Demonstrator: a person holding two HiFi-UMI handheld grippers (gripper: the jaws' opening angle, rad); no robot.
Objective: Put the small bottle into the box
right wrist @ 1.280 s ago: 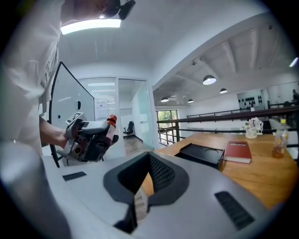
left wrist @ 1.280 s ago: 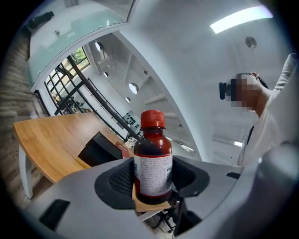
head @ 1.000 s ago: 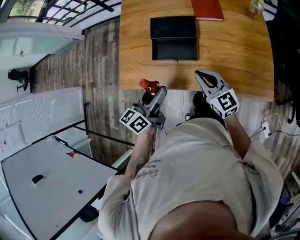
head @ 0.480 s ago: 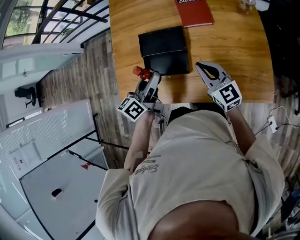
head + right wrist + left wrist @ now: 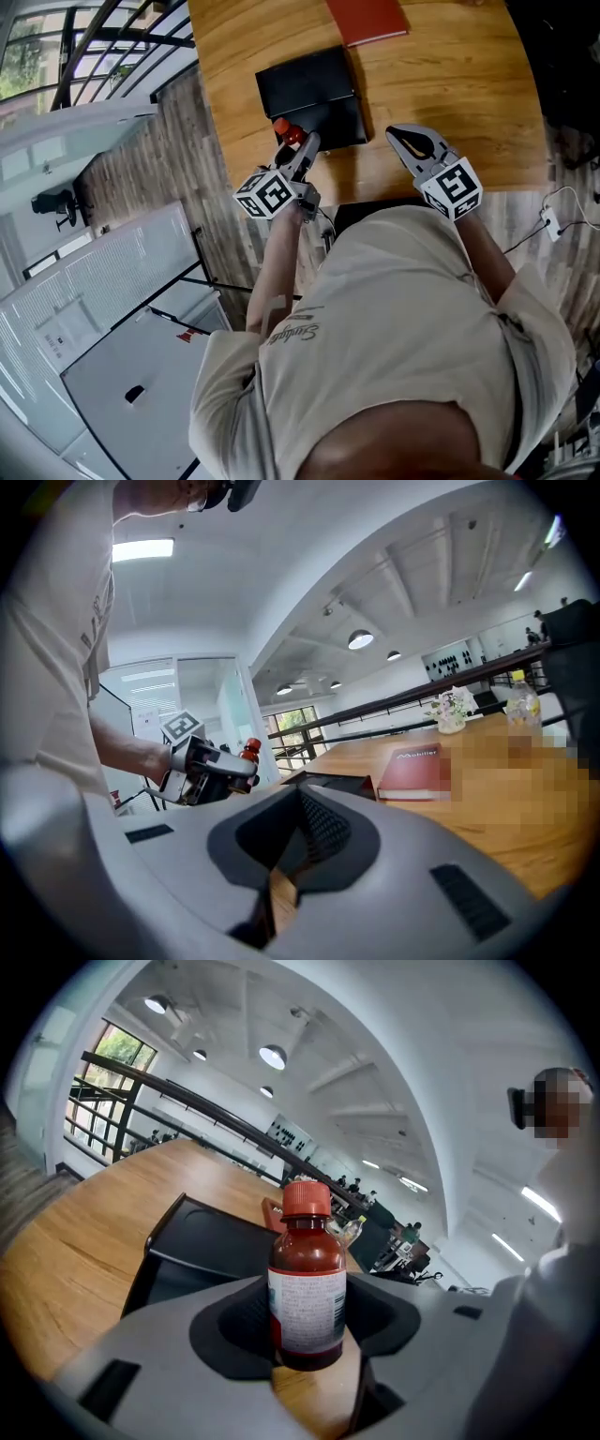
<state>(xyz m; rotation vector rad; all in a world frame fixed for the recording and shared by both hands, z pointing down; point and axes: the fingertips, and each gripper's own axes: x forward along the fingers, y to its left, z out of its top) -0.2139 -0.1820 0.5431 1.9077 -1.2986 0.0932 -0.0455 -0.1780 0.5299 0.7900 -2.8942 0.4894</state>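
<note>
The small bottle [image 5: 285, 130], dark red with a red cap, stands upright between the jaws of my left gripper [image 5: 302, 152]. In the left gripper view the bottle [image 5: 307, 1288] fills the centre, with the left gripper [image 5: 305, 1340] shut on its lower body. It hangs over the table's near edge, just in front of the open black box [image 5: 305, 84]; the box [image 5: 202, 1241] lies right behind it. My right gripper [image 5: 407, 142] hovers over the table to the right of the box, shut and holding nothing. The right gripper [image 5: 281, 878] sees the bottle [image 5: 249, 751] to its left.
A red book [image 5: 367, 19] lies on the wooden table [image 5: 450, 84] beyond the box. A vase of flowers [image 5: 452, 710] and a plastic bottle [image 5: 517, 700] stand at the far end. Plank floor and a railing lie left of the table.
My left gripper has carried the bottle forward from beside the table edge up to the box's near side. The right gripper has stayed roughly where it was.
</note>
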